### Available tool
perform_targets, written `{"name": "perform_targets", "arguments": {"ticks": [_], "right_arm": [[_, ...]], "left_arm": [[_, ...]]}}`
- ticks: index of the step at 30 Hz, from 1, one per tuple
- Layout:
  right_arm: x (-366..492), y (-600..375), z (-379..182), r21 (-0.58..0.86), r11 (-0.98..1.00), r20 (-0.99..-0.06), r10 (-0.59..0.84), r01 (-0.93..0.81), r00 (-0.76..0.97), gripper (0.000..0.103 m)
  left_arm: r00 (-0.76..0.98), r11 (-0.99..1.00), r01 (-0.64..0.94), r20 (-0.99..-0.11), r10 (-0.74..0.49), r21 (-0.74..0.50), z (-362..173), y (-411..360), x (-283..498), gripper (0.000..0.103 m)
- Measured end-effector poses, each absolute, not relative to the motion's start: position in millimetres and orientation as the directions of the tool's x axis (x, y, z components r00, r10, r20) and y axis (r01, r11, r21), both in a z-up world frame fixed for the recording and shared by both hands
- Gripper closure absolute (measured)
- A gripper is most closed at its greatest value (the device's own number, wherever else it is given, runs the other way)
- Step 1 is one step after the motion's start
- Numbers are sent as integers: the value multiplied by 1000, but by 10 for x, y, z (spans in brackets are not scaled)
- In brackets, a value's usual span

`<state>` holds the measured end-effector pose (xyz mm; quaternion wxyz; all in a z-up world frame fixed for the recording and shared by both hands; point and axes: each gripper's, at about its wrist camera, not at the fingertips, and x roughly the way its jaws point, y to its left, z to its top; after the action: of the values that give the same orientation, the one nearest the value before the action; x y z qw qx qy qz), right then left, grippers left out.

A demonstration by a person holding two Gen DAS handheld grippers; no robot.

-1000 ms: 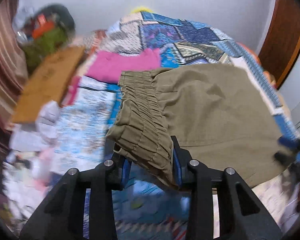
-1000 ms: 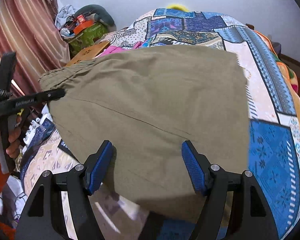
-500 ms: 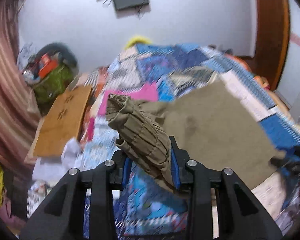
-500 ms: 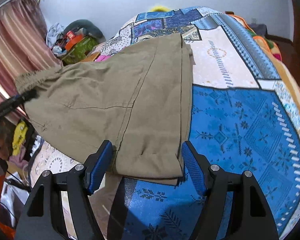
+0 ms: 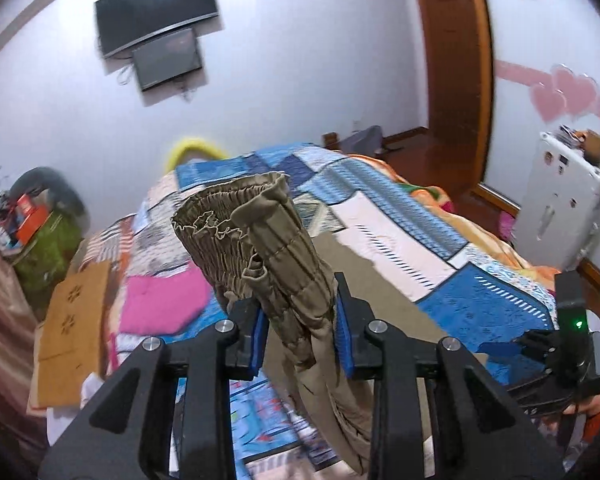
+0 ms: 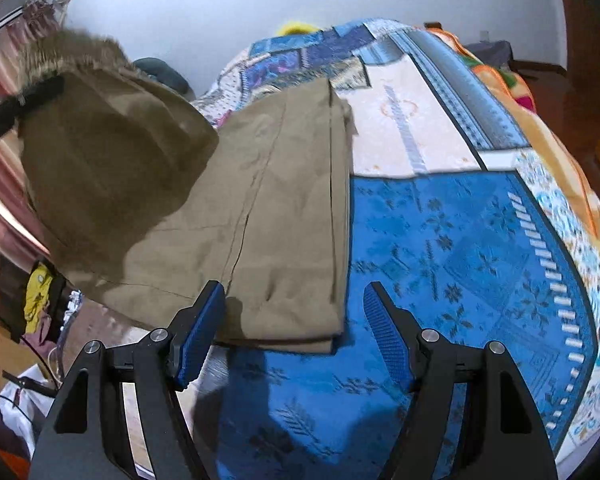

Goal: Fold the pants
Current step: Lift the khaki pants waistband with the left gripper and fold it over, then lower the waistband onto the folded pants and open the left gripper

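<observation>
Pants (image 6: 284, 208), one pair, olive: legs flat on bed (image 6: 460, 240), waistband bunched and clamped in left gripper (image 5: 300, 330), lifted high. Right gripper (image 6: 296, 336) spread wide, empty, hovering at the near hem. Risk: bunched waistband slips out, or the lift drags the legs askew. Two grippers.

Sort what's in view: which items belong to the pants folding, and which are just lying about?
In the job:
olive pants
left claw, clamping the waistband
right claw, open
patchwork bedspread

Lying about:
pink cloth
cardboard sheet
wall screens
</observation>
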<state>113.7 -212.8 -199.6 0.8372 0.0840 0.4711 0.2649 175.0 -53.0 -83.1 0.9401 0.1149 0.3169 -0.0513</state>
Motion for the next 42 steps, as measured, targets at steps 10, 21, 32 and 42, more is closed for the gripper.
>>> {"name": "perform_targets", "arguments": {"ticks": [10, 21, 32, 42], "right_arm": [[1133, -2260, -2104, 419, 847, -746, 527, -327, 407, 35], [1125, -2285, -2130, 434, 839, -739, 540, -329, 403, 35], [1117, -2327, -2073, 411, 856, -744, 514, -315, 426, 35], [1165, -2591, -1871, 394, 884, -724, 468, -252, 508, 35]], "left_arm": [[704, 954, 292, -690, -165, 69, -1149, -972, 2042, 75], [511, 923, 382, -824, -245, -38, -1632, -1400, 2225, 76], [432, 906, 419, -864, -259, -62, -1701, -1466, 2187, 65], [548, 948, 314, -805, -226, -52, -1401, -891, 2087, 37]]}}
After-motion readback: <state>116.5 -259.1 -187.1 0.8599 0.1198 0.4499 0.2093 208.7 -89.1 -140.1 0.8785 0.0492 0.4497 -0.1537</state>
